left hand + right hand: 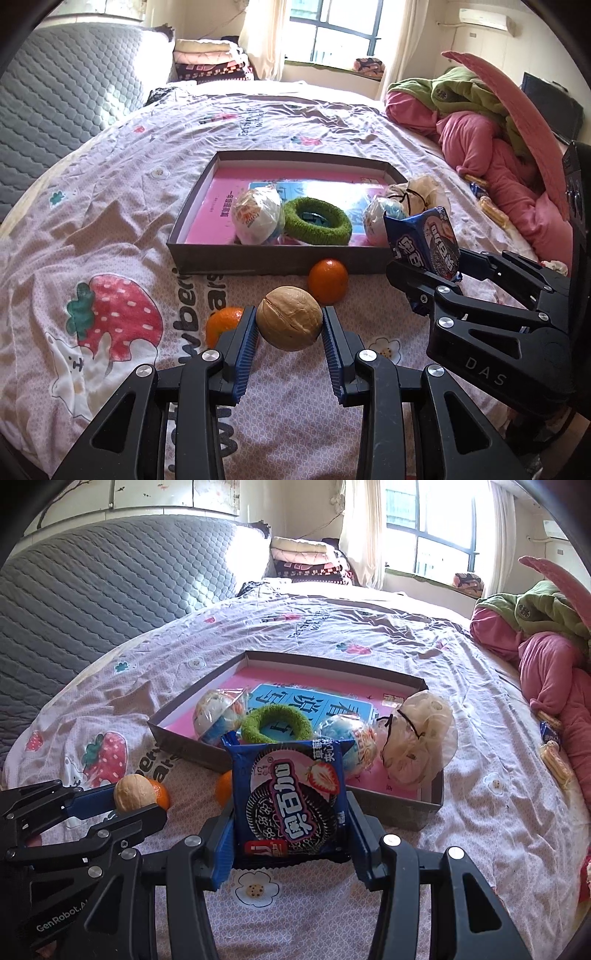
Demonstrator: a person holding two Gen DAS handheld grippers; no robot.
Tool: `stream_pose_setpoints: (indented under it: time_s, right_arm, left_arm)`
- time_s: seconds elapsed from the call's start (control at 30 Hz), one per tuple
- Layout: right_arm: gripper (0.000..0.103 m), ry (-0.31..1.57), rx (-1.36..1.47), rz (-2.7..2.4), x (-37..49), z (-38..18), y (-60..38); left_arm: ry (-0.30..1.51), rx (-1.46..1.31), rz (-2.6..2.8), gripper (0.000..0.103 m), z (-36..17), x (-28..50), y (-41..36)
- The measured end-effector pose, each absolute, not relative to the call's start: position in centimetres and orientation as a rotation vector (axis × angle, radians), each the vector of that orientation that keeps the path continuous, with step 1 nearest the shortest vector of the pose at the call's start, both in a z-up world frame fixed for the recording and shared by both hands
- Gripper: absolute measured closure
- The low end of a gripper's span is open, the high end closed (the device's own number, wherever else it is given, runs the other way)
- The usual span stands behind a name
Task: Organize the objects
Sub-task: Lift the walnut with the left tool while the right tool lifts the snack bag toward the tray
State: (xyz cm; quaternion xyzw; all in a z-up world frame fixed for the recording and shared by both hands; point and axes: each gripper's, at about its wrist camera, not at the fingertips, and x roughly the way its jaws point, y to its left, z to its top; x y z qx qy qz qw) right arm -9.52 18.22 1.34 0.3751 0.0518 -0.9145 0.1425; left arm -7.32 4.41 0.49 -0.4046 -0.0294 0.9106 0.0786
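Note:
My left gripper [290,326] is shut on a walnut [289,318] and holds it above the bedspread, short of the box; the walnut also shows in the right wrist view [133,792]. My right gripper [291,814] is shut on a blue cookie packet [291,797], held upright in front of the box; the packet also shows in the left wrist view [424,240]. The shallow grey box [266,260] holds two wrapped balls [258,216], a green ring [317,220] and a beige net pouch [421,738]. Two oranges [328,280] lie on the bed before the box.
The bed has a strawberry-print cover [110,229]. A pile of pink and green bedding [480,125] lies at the right. Small snacks [554,760] lie on the bed near that pile. A grey quilted headboard [92,594] stands at the left.

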Motion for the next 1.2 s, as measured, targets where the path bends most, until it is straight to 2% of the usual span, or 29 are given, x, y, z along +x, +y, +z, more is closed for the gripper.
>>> stream_pose_setpoints:
  time_s: [1.2]
  right_arm:
    - [0.051, 0.043, 0.975, -2.695, -11.4, 4.0, 16.9]
  left_arm:
    - [-0.045, -1.174, 2.865, 0.068, 2.5, -11.1, 1.8]
